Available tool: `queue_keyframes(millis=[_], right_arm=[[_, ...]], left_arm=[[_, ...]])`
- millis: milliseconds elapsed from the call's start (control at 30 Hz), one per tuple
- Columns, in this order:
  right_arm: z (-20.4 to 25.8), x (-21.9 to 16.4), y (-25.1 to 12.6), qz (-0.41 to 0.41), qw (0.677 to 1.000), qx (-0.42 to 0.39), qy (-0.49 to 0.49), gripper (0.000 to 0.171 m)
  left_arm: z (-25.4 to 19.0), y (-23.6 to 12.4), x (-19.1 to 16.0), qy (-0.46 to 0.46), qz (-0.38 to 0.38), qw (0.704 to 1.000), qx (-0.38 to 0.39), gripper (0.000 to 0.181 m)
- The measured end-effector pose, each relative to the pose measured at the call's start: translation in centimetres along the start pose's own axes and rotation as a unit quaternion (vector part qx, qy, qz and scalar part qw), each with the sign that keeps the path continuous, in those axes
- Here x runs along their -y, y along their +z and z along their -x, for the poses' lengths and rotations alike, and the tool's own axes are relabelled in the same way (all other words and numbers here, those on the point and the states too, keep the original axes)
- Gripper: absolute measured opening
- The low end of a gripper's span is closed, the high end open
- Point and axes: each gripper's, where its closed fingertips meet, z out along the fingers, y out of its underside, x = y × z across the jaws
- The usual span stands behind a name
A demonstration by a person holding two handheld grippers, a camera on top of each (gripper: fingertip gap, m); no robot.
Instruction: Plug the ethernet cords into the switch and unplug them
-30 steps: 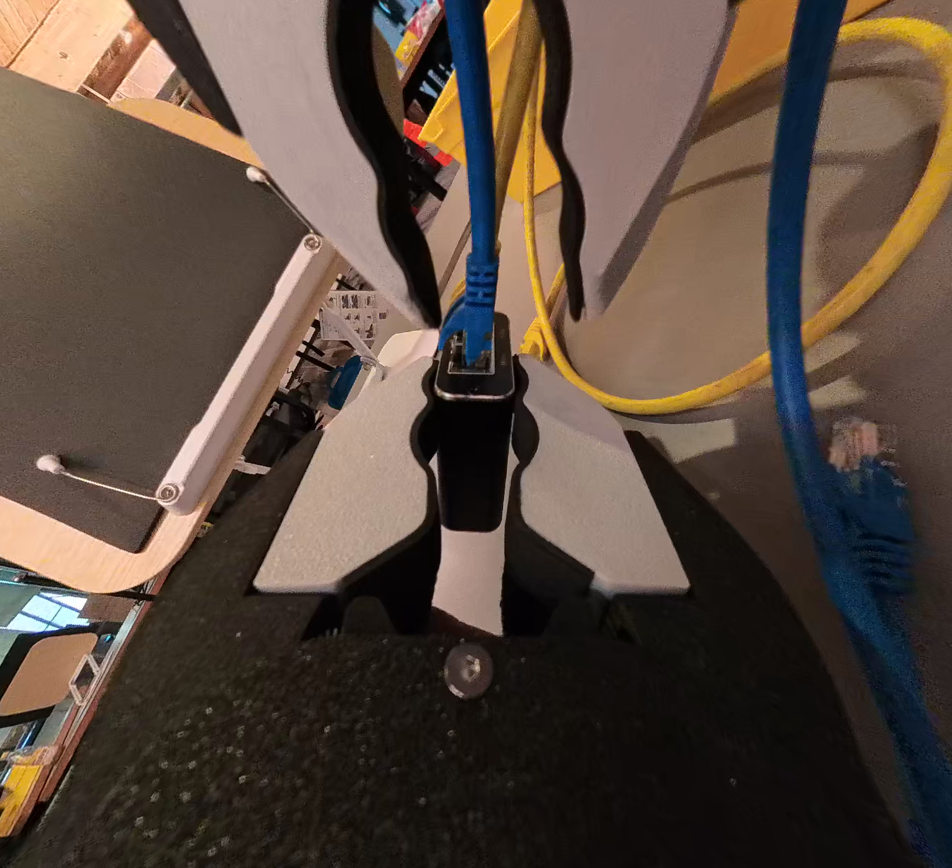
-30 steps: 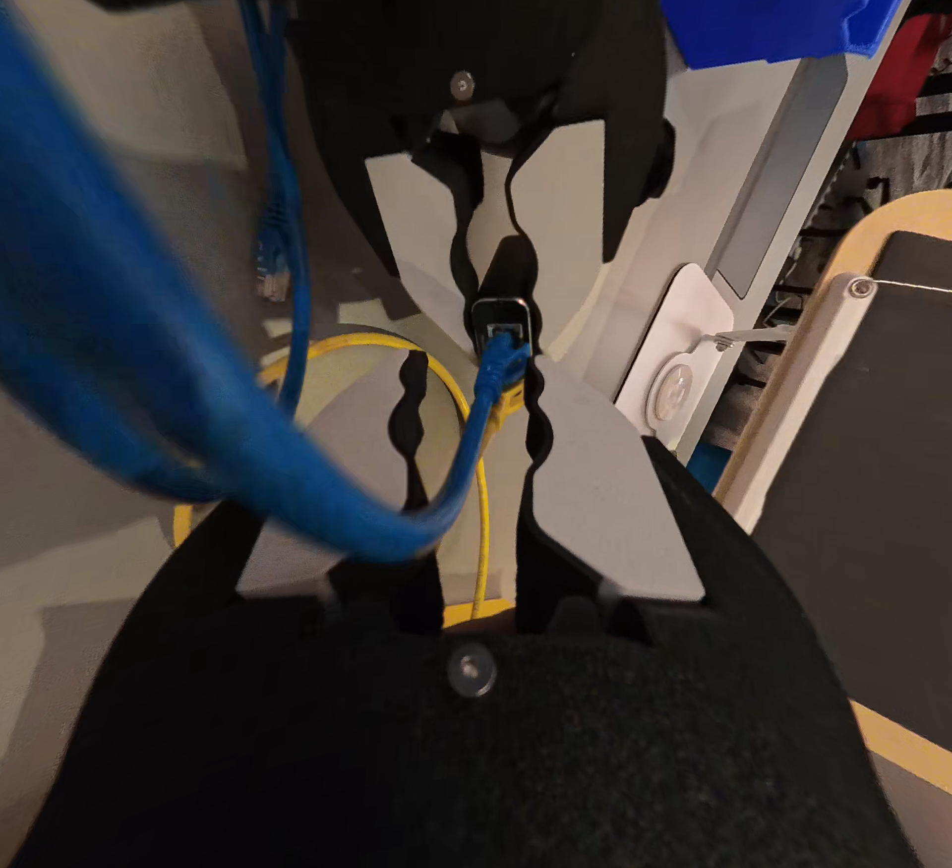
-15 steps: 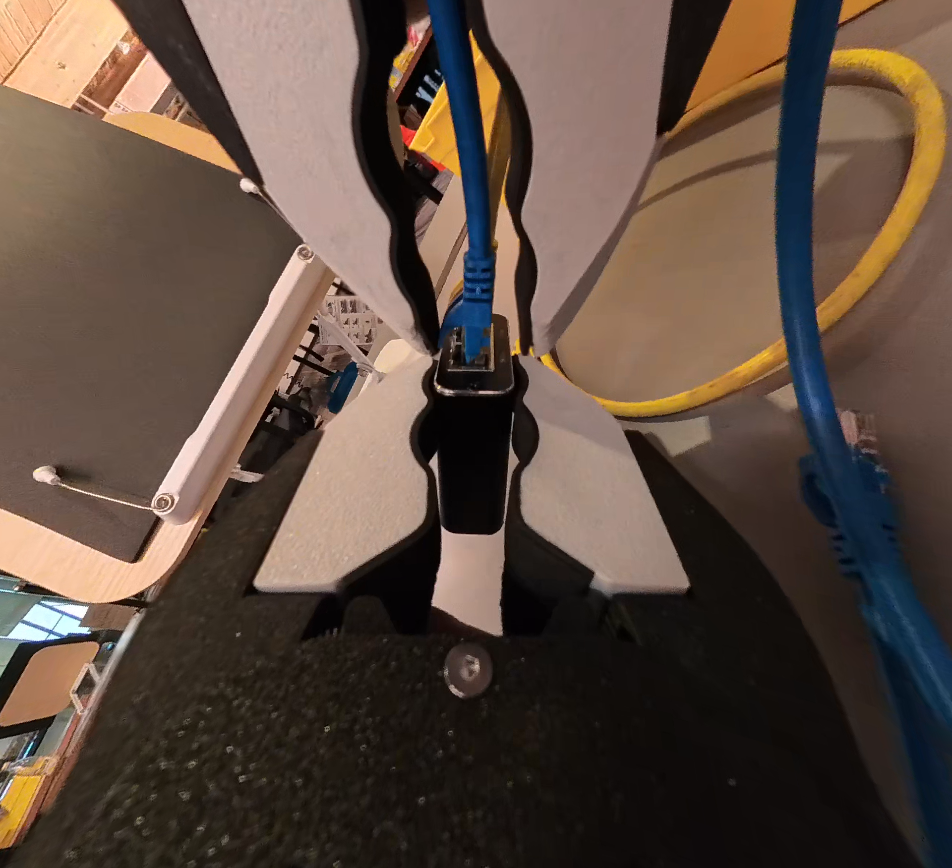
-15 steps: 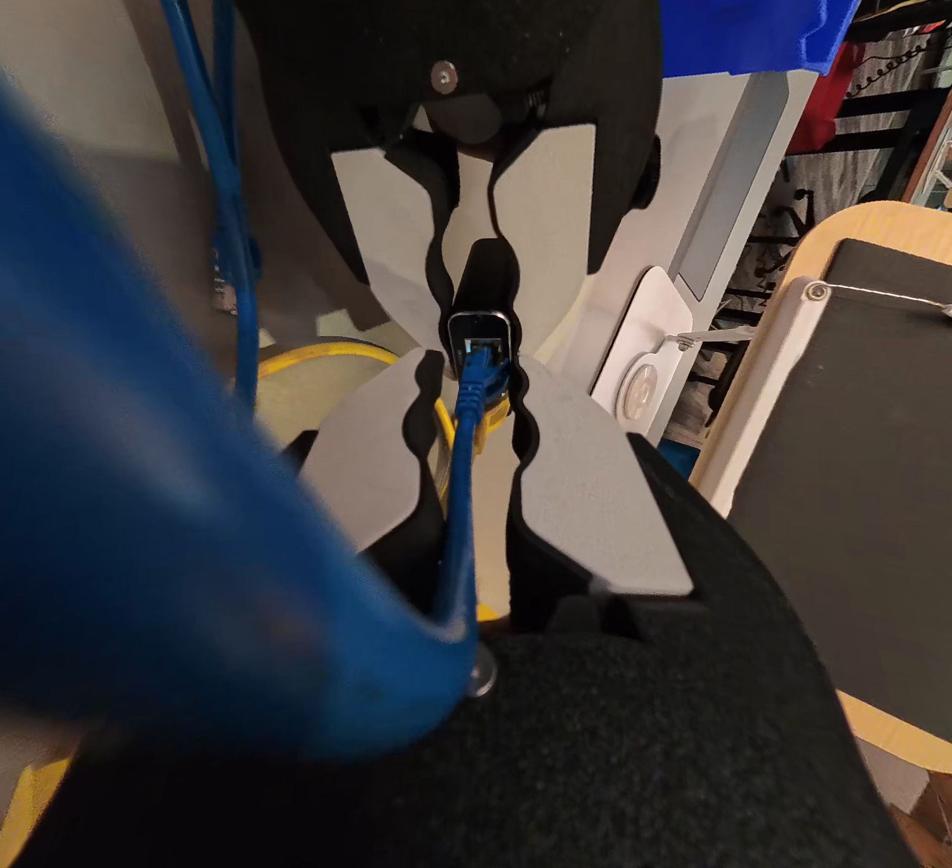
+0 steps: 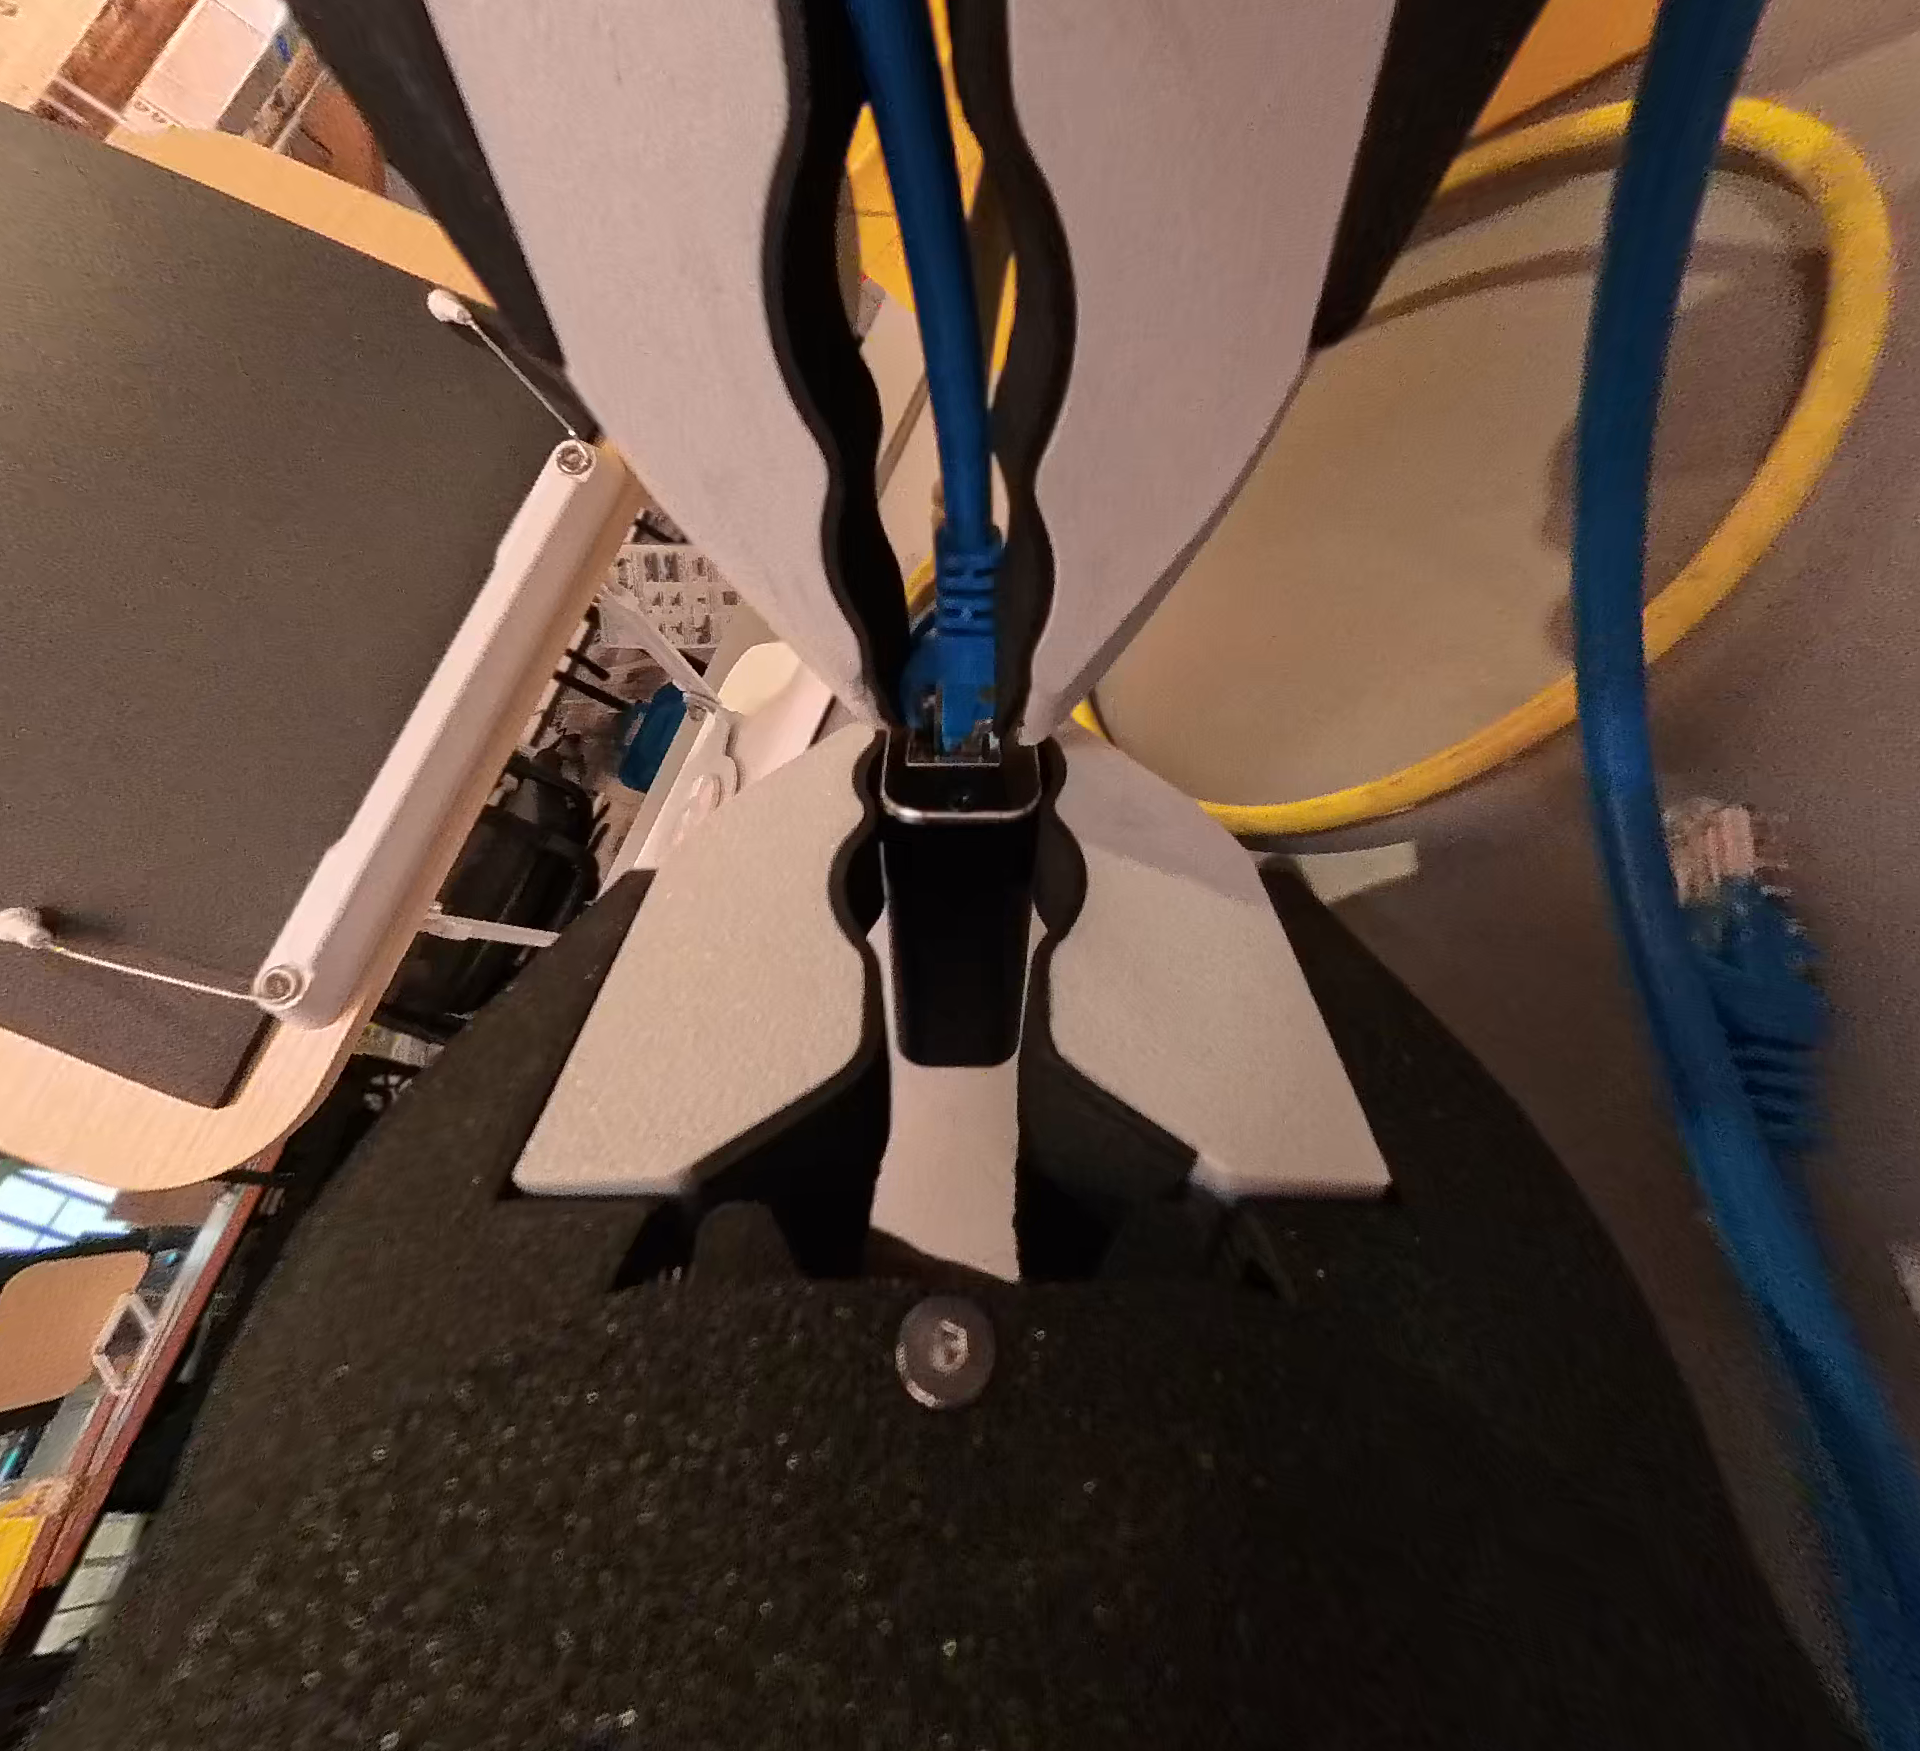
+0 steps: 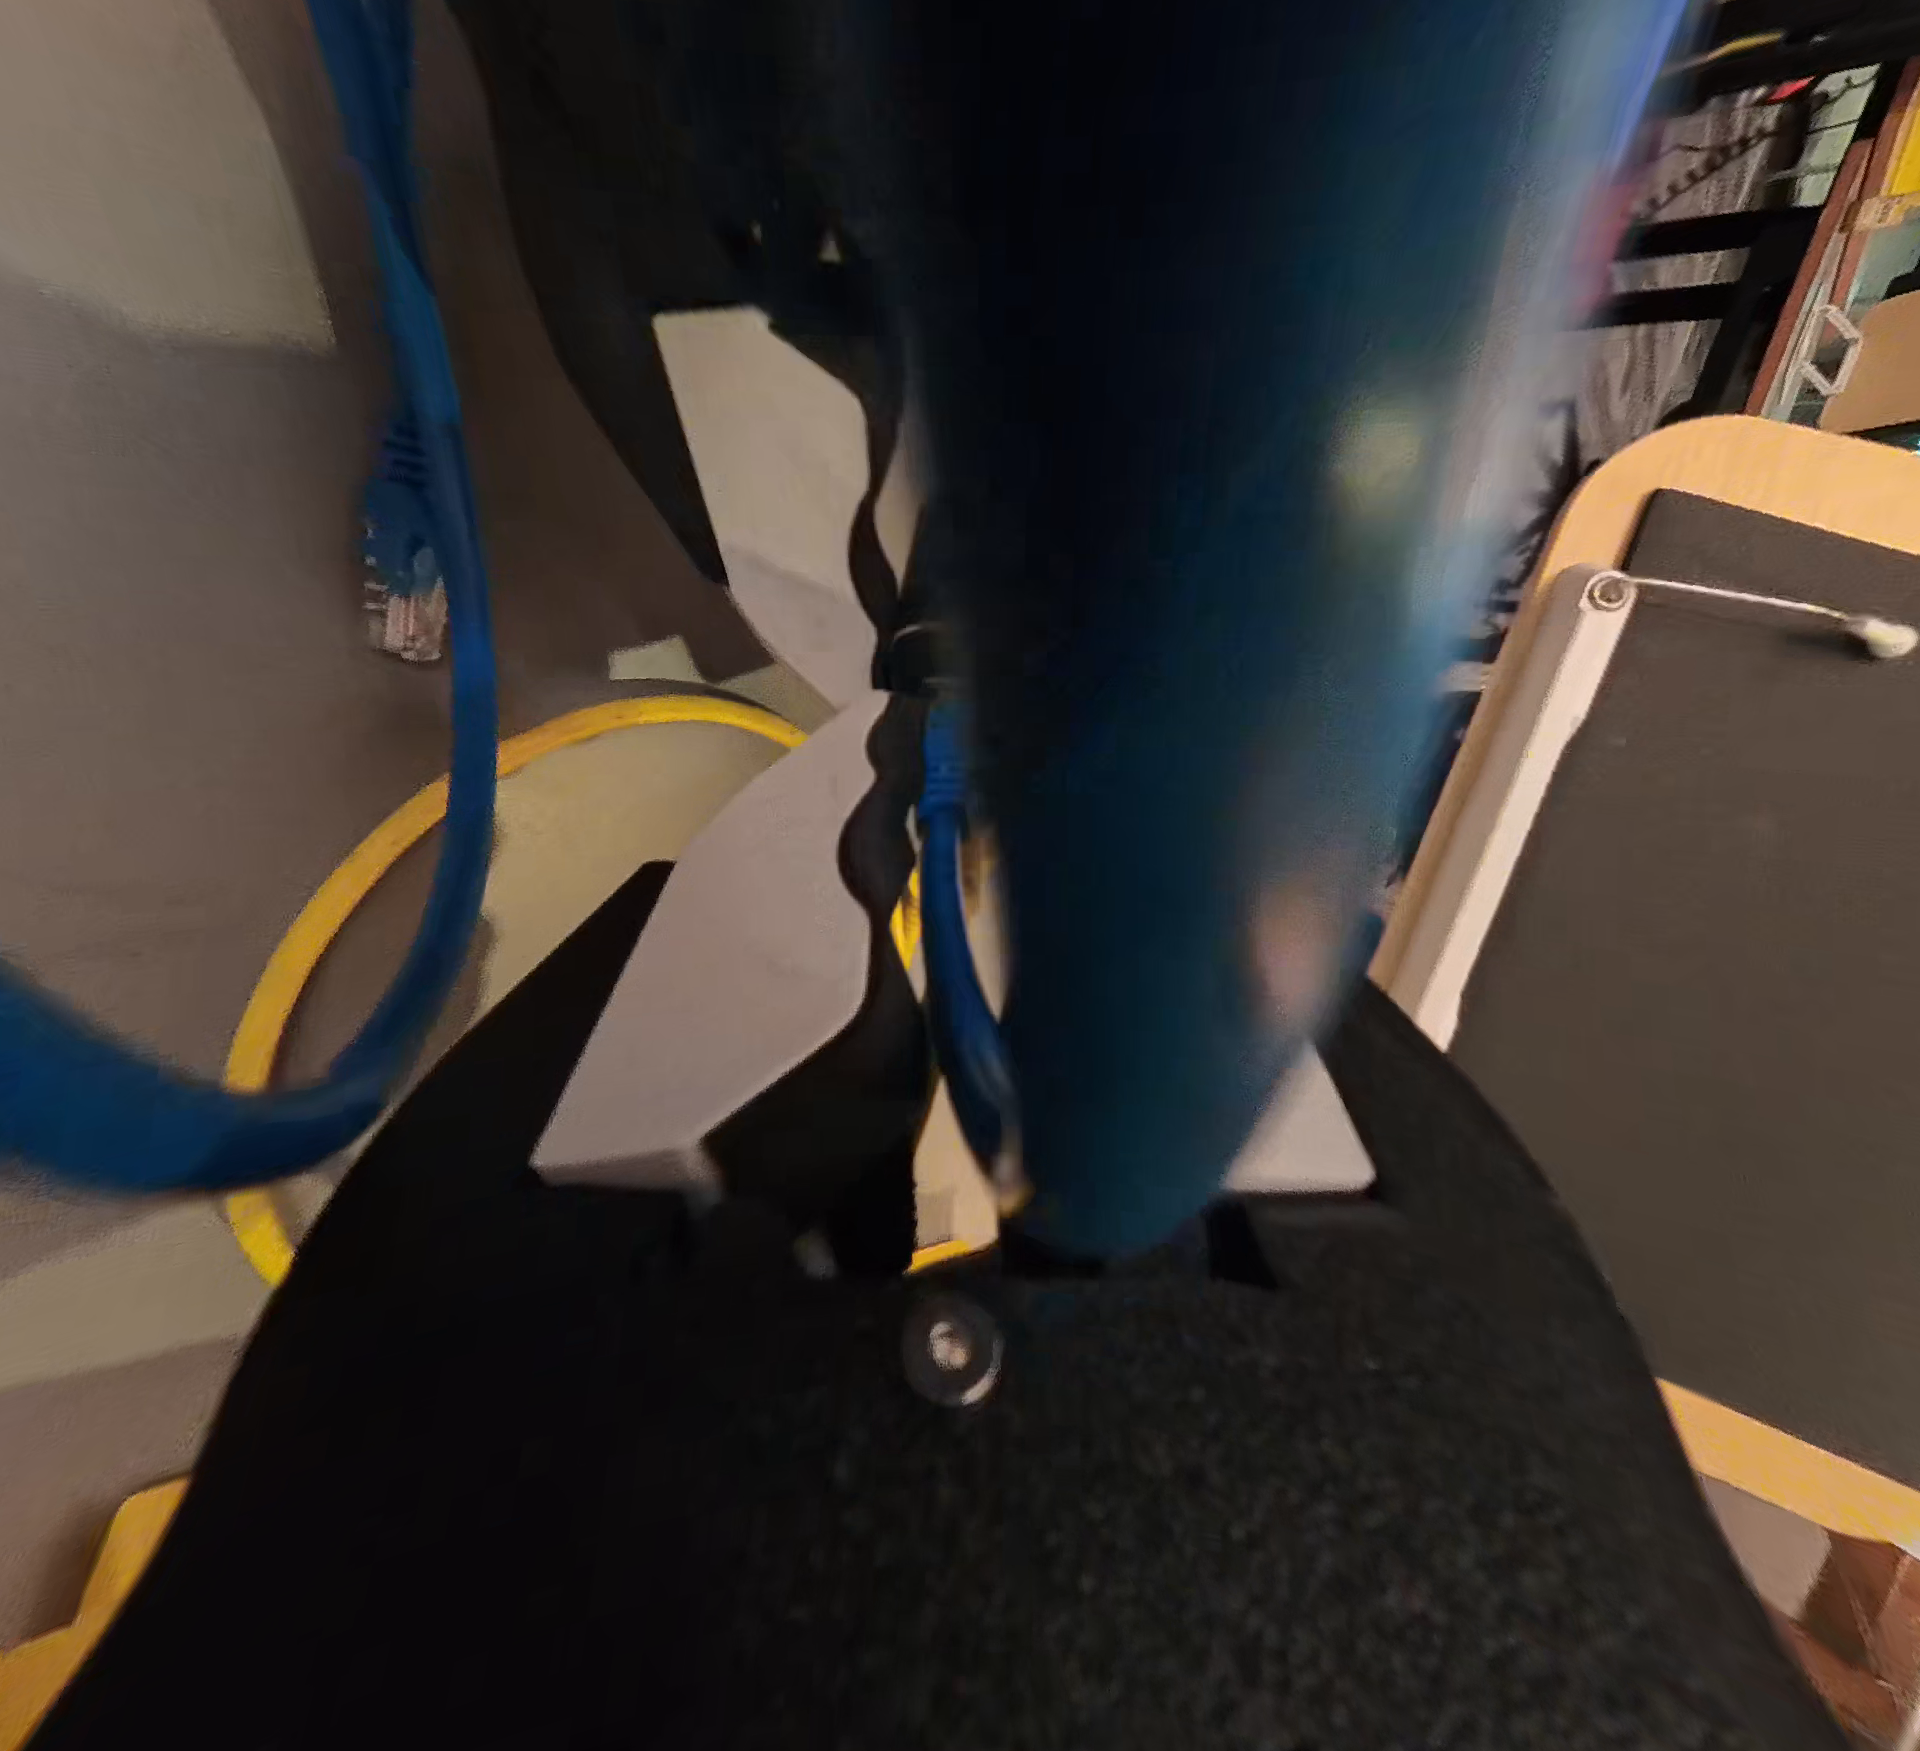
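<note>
My left gripper (image 5: 961, 766) is shut on a small black switch (image 5: 958, 912) and holds it port-forward. A blue ethernet cord (image 5: 940, 299) comes down from above, and its plug (image 5: 961, 652) sits in the port. My right gripper (image 5: 956, 714) faces it from the top, its grey fingers (image 5: 675, 247) closed in on the plug's boot. In the right wrist view a blurred loop of the blue cord (image 6: 1143, 558) covers the middle; only the left finger (image 6: 769, 922) and the cord (image 6: 945, 870) beside it show. The cord's free plug (image 5: 1756, 963) hangs at right.
A yellow cable (image 5: 1787, 454) lies looped on the grey surface (image 5: 1351, 506) below, and also shows in the right wrist view (image 6: 343, 891). A black board with a wooden rim (image 5: 208, 558) stands at the left, and at the right in the right wrist view (image 6: 1714, 974).
My right gripper's fingers have closed from wide apart onto the blue plug. The slack blue loop has swung in front of the right camera. The left gripper still holds the switch.
</note>
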Motion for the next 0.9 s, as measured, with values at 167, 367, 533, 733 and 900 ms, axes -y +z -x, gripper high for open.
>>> queue_keyframes(millis=[167, 367, 533, 733, 900], right_arm=[[-0.3, 0.0, -0.5, -0.004, 1.0, 0.003, -0.007, 0.014], [0.6, -0.4, -1.4, -0.002, 1.0, 0.002, -0.029, 0.014], [1.1, -0.4, -2.1, -0.007, 1.0, 0.001, -0.019, 0.013], [0.9, -0.5, -1.4, -0.006, 1.0, -0.01, -0.014, 0.013], [1.3, -0.9, -0.7, -0.003, 1.0, 0.004, -0.014, 0.013]], left_arm=[[0.2, -0.2, 0.6, 0.004, -0.038, 0.999, 0.005, 0.025], [-0.8, 0.0, 1.6, 0.018, -0.057, 0.998, -0.007, 0.025], [-1.3, -0.3, 2.2, 0.019, -0.063, 0.998, -0.015, 0.026], [-0.9, 0.2, 1.5, 0.016, -0.019, 1.0, -0.005, 0.025], [-1.6, 0.7, 0.9, 0.002, -0.03, 0.999, -0.029, 0.025]])
